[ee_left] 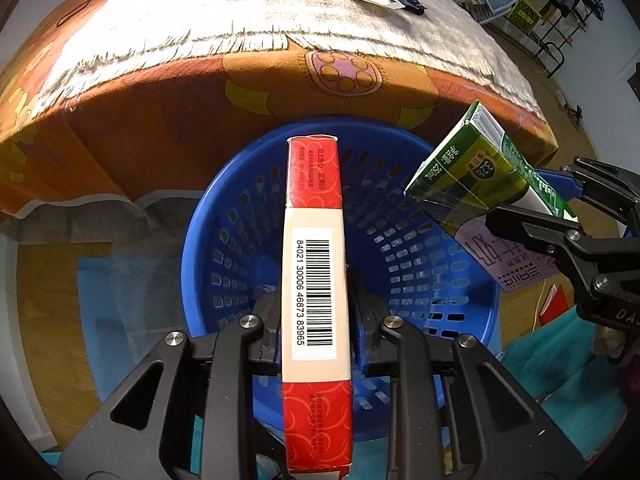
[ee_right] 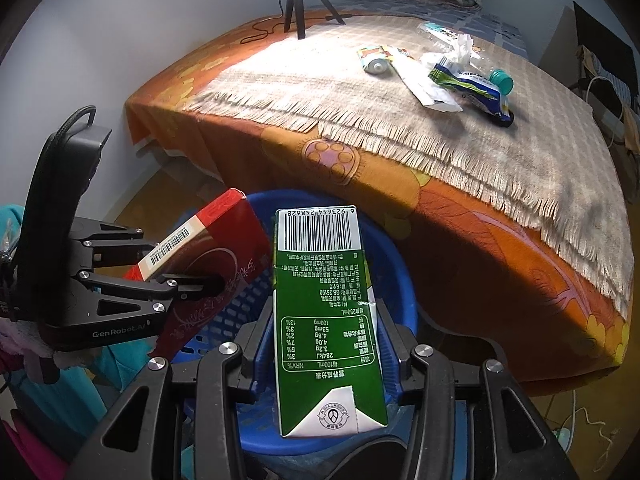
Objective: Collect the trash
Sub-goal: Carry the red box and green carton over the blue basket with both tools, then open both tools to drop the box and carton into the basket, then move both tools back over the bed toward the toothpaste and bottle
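Observation:
My left gripper (ee_left: 316, 300) is shut on a long red and cream box (ee_left: 314, 240) with a barcode, held over the blue slotted basket (ee_left: 420, 240). The right wrist view shows that box (ee_right: 224, 264) tilted at the left, above the basket's rim (ee_right: 400, 272). My right gripper (ee_right: 326, 320) is shut on a green drink carton (ee_right: 324, 320), its blue pads (ee_right: 264, 344) against both sides, also over the basket. In the left wrist view the carton (ee_left: 472, 168) hangs at the right in the right gripper (ee_left: 536, 196).
The basket stands on the floor against a bed with an orange sheet (ee_right: 460, 232) and a fringed beige blanket (ee_right: 320, 80). On the blanket lie a tube (ee_right: 374, 60), white paper (ee_right: 424, 88), a blue-green wrapper (ee_right: 472, 80) and tissue (ee_right: 456, 50). A tripod (ee_right: 296, 0) stands behind.

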Tool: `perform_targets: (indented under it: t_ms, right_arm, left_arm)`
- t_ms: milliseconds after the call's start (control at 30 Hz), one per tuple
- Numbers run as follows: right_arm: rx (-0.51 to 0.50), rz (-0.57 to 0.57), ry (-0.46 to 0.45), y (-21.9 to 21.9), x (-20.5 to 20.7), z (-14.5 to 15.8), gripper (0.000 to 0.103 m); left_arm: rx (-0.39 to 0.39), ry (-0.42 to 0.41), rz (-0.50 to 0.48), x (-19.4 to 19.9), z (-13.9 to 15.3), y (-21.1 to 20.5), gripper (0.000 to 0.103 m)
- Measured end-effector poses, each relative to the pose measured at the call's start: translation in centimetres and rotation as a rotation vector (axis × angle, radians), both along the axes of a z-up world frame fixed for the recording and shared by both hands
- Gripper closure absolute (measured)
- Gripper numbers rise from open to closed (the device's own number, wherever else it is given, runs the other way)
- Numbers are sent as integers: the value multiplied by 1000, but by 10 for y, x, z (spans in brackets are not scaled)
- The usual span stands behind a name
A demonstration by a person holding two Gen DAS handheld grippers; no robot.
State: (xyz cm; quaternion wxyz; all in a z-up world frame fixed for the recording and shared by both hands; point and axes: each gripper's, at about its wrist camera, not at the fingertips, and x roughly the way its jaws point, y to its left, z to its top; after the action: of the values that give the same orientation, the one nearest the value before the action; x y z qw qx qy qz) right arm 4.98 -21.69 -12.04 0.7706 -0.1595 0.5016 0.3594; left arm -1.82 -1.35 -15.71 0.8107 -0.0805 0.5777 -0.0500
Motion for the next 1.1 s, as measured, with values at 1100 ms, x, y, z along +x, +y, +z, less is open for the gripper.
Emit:
perform_targets:
  t_ms: [1100]
  right_arm:
    - [74, -91, -46, -6, 20, 16, 17]
  left_arm:
    - [-2, -34, 40, 10, 13, 6, 53]
